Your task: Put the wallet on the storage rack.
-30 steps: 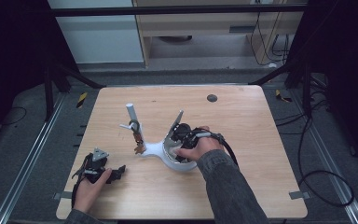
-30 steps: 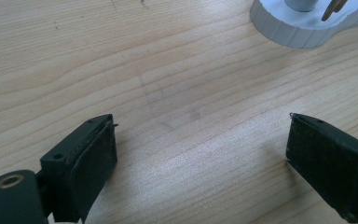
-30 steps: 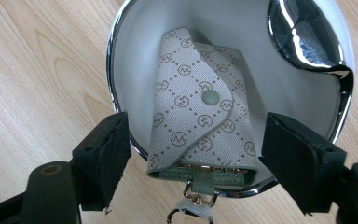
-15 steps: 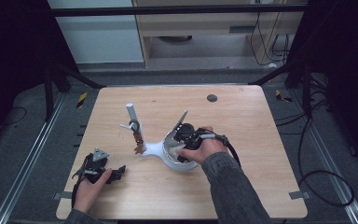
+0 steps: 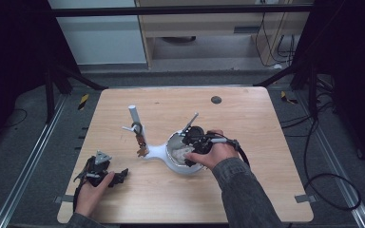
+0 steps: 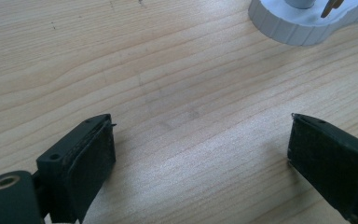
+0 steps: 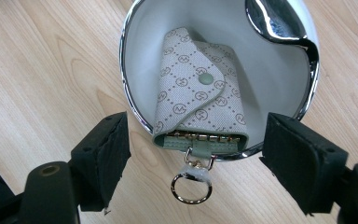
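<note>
Two grippers sit apart: the left gripper (image 6: 200,154) rests low on the table (image 5: 247,114), jaws spread and empty, likely idling out of the way. The right gripper (image 7: 196,154) hovers over the bowl (image 7: 135,56), jaws wide and gripping nothing, straddling the key case (image 7: 198,100), which leans inside, its ring (image 7: 191,186) over the rim.

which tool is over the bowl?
The right tool: open around the key pouch in the bowl. The left tool is over bare table.

Beige monogrammed key pouch (image 7: 199,105), white bowl (image 7: 265,70)
</note>
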Action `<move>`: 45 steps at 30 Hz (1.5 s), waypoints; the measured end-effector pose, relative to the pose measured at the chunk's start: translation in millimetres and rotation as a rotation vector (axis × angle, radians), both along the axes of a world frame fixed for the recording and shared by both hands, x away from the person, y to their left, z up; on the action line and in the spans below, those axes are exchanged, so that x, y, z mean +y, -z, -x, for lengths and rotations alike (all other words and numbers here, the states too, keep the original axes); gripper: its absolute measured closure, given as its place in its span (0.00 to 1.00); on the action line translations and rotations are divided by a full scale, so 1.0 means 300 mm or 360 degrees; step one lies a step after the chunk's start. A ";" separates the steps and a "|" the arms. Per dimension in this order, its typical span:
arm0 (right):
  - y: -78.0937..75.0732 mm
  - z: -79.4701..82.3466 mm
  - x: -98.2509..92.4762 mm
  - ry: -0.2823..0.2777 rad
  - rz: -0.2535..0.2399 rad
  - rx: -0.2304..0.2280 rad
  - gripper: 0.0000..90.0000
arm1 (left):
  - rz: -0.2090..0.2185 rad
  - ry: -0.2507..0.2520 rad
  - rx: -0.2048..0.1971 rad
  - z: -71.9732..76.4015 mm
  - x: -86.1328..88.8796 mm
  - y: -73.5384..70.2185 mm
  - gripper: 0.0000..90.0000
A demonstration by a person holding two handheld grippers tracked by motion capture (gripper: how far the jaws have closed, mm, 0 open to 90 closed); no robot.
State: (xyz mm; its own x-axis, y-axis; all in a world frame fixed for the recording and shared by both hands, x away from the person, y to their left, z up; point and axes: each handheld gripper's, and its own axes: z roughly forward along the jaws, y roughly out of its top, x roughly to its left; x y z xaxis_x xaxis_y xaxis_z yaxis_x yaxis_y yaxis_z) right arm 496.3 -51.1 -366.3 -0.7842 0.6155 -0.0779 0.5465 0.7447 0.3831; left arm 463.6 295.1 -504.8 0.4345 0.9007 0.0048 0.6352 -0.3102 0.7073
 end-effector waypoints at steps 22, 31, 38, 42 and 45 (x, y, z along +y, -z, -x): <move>-0.024 0.029 -0.075 0.0070 -0.0086 -0.0019 0.24 | -0.0017 0.0032 -0.0019 0.002 -0.006 0.009 0.03; -0.038 0.030 -0.124 0.0103 -0.0117 -0.0053 0.21 | -0.0007 0.0034 -0.0023 -0.003 -0.008 0.012 0.01; -0.049 0.023 -0.161 0.0158 -0.0159 -0.0082 0.19 | -0.0009 0.0046 -0.0023 -0.004 -0.005 0.013 0.00; -0.052 0.021 -0.183 0.0170 -0.0187 -0.0112 0.17 | -0.0007 0.0043 -0.0024 -0.004 -0.006 0.013 0.00; -0.051 0.021 -0.198 0.0191 -0.0191 -0.0129 0.16 | -0.0006 0.0043 -0.0022 -0.004 -0.006 0.013 0.00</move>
State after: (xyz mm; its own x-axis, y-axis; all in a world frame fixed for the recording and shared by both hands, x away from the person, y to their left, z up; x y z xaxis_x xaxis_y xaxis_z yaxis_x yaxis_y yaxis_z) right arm 489.9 -110.5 -350.8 -0.6986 0.7131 -0.0582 0.5926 0.6223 0.5115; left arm 464.7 293.2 -508.8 0.4587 0.8885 0.0146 0.6164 -0.3300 0.7149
